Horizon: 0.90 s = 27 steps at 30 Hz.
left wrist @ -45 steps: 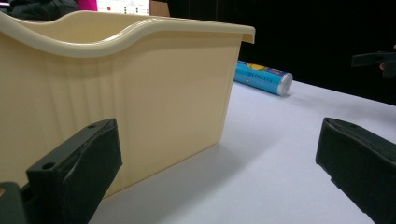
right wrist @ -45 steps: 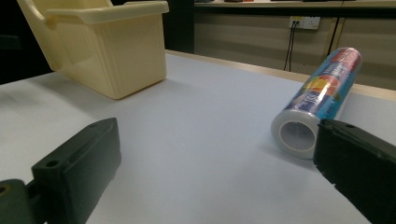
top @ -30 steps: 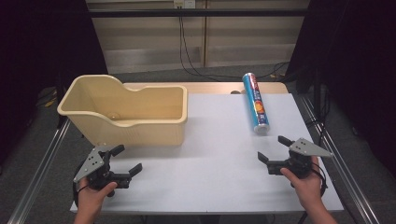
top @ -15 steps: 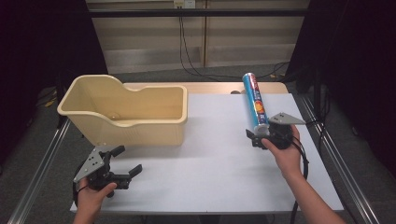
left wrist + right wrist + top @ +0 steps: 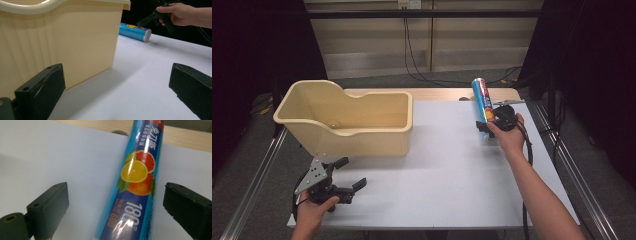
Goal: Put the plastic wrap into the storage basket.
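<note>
Leftmost, near edge of the white worktop (image 5: 447, 170): left tongs (image 5: 347, 176), held in the person's left hand (image 5: 314, 207), grey three-cornered plate on top, cable trailing. Jaws spread wide, nothing between them; they point toward the right side of the worktop. In the left gripper view the two black jaws stand well apart over bare white surface, with the bin wall just beside the left jaw.

Left rear of worktop: cream plastic bin (image 5: 347, 122), open-topped, one end wall rising higher than the rest, outer walls faintly ribbed. Stands upright just beyond the left tongs. A small speck lies on its floor; too small to identify. In the left gripper view its wall (image 5: 62, 42) fills the left half.

Centre: bare white sheet, with a strip of tan wood along the far edge.

Right rear: blue cling-film roll (image 5: 482, 100), cylindrical, lying on its side, long axis running away from the person, far end at the wooden strip. Printed with orange slices, Chinese characters and the figures 180 and 600, as seen in the right gripper view (image 5: 136, 182). In the left gripper view it lies beyond the bin corner (image 5: 135, 31).

Right: right tongs (image 5: 486, 129), held in the right hand (image 5: 507, 132), arm stretched out across the worktop. Jaws released, one on either side of the roll near its closer end, neither touching it.
</note>
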Available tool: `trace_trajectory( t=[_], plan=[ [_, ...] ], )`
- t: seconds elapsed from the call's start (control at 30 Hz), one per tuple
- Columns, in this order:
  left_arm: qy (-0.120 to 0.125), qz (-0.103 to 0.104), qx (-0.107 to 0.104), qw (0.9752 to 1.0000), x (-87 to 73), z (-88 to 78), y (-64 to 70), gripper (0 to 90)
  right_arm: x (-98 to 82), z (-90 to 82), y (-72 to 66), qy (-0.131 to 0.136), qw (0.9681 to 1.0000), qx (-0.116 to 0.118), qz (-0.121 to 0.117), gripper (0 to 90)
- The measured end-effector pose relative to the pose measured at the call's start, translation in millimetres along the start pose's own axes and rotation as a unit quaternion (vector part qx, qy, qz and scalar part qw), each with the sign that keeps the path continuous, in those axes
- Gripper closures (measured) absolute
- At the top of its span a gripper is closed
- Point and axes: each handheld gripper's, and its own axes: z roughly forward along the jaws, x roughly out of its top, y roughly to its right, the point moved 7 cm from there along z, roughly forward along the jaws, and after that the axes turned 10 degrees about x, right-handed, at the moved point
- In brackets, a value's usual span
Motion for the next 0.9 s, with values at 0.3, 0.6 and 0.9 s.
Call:
trace_trajectory(
  t=[0.3, 0.6, 0.9],
  plan=[
    [-0.003, -0.001, -0.005, 1.0000, -1.7, 0.7, 0.6, 0.4, 2.4, 26.7, 22.7, -0.054, 0.9959, -0.041, 0.059, 14.4],
    [-0.006, 0.001, -0.009, 0.9999, -2.8, 0.8, 2.7, 0.7, -6.9, 37.0, 29.3, -0.108, 0.9877, -0.025, 0.110, 27.1],
    [-0.011, 0.005, -0.010, 0.9999, -3.9, 1.0, 3.6, 0.9, -7.8, 32.6, 30.4, -0.132, 0.9791, -0.018, 0.153, 30.1]
  ],
)
